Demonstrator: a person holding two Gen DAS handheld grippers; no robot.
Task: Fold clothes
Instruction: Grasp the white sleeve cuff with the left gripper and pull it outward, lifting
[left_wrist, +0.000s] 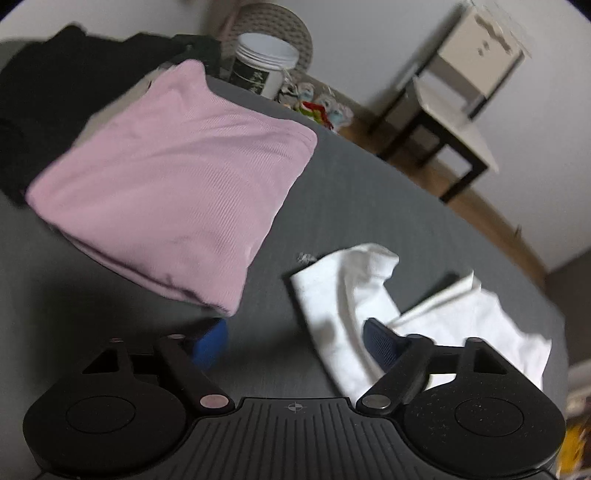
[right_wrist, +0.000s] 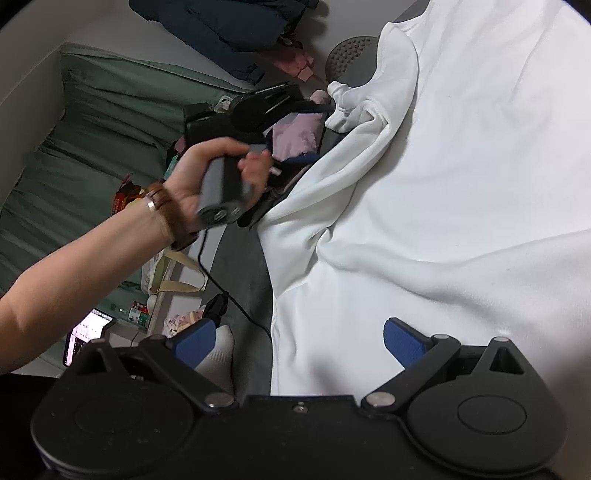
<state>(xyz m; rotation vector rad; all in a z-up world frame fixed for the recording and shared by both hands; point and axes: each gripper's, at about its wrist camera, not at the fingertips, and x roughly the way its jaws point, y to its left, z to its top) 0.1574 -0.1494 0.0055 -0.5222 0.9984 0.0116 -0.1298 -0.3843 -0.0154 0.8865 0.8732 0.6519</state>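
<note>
My left gripper (left_wrist: 295, 339) and right gripper (right_wrist: 299, 341), both spread wide and empty, flank the white shirt (right_wrist: 461, 184), ready to pinch an edge for folding.

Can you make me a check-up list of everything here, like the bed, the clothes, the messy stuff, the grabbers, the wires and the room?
Surface: grey cover, mostly bare beside the clothes.
Job's things: pink garment already folded; white garment spread out and wrinkled, not yet folded.
Clutter: dark clothes behind the pink one; white-lidded jar and small colourful items at the far edge.
Grippers: left gripper open, one finger over a white sleeve; right gripper open over the white garment.
Cables: black cable trailing from the left gripper's handle.
Surroundings: green sofa, dark side table, lit phone on the floor.
</note>
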